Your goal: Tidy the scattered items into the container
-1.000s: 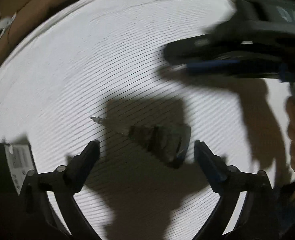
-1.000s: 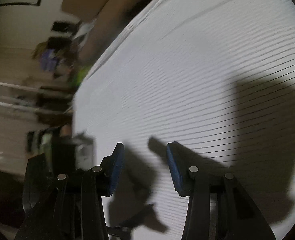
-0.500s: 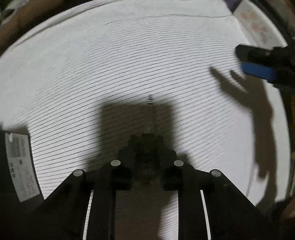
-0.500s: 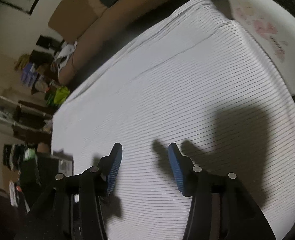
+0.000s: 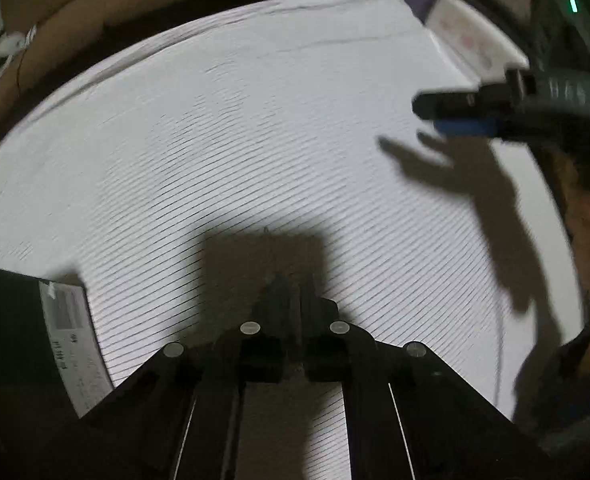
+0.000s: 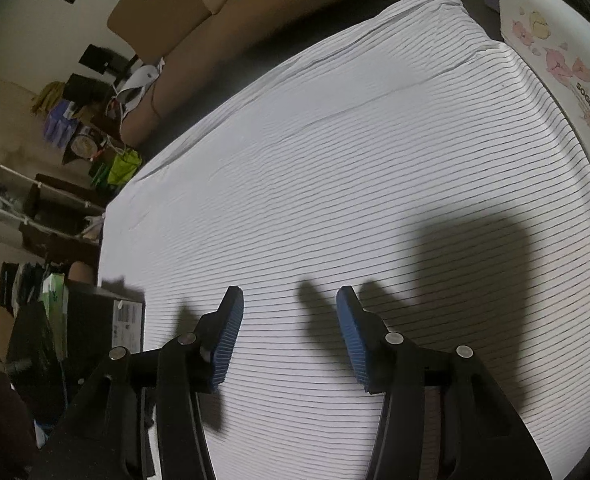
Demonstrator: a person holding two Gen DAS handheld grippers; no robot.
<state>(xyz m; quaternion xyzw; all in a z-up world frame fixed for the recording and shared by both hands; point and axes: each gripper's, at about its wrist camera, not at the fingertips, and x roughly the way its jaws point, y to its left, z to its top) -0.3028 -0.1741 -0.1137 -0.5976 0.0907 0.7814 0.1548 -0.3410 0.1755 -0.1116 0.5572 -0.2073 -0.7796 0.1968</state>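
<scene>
My left gripper is shut on a small dark object with a thin pointed tip, held above the white striped sheet; the object sits in shadow and is hard to make out. The black container with a white label stands at the lower left of the left wrist view and shows at the left edge of the right wrist view. My right gripper is open and empty above the sheet; it also shows in the left wrist view at the right.
A white cushion with pink flower print lies along the sheet's right edge. A brown sofa runs behind the sheet. Clutter and a green bag sit on the floor at the left.
My left gripper closed on the dark pointed object and lifted it off the sheet. My right gripper swung away to the right and stayed open.
</scene>
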